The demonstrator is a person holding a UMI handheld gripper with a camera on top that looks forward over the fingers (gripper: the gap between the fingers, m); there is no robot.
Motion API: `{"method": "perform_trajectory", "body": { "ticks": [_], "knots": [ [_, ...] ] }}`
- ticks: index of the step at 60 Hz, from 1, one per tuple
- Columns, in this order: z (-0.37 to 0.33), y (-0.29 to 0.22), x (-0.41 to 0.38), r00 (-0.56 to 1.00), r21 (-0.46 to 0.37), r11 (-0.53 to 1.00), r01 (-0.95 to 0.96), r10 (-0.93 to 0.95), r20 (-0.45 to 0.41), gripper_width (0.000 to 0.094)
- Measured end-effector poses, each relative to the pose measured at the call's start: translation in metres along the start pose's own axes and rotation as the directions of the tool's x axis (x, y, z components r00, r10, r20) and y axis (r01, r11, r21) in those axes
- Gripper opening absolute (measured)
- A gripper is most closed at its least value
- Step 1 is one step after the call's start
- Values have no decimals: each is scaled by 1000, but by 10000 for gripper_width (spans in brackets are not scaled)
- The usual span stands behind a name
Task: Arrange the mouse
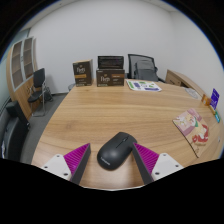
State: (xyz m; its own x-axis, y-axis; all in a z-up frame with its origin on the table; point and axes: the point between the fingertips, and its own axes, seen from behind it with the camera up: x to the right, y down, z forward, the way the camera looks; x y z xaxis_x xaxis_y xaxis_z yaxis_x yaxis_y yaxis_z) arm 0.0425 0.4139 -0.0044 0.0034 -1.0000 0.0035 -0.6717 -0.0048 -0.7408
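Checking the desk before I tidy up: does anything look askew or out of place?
The black mouse lies turned at an angle on the wooden table, between the open gripper's fingers, untouched. Nothing looks spilled or damaged.

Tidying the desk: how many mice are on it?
1: the mouse lies on the table, between the open jaws of the gripper. Others could hide behind the far clutter.

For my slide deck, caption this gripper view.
Open claw straddling a black mouse on a wooden table.
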Motion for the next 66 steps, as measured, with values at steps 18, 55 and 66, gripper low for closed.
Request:
{"method": "perform_trajectory", "body": {
  "ticks": [18, 55, 66],
  "knots": [
    [20, -13, -4, 1000, -4, 1000, 3, -3, -2, 879],
    [42, -23, -7, 1000, -2, 1000, -10, 10, -4, 503],
    [41, -22, -9, 1000, -18, 1000, -7, 7, 9, 386]
  ]
}}
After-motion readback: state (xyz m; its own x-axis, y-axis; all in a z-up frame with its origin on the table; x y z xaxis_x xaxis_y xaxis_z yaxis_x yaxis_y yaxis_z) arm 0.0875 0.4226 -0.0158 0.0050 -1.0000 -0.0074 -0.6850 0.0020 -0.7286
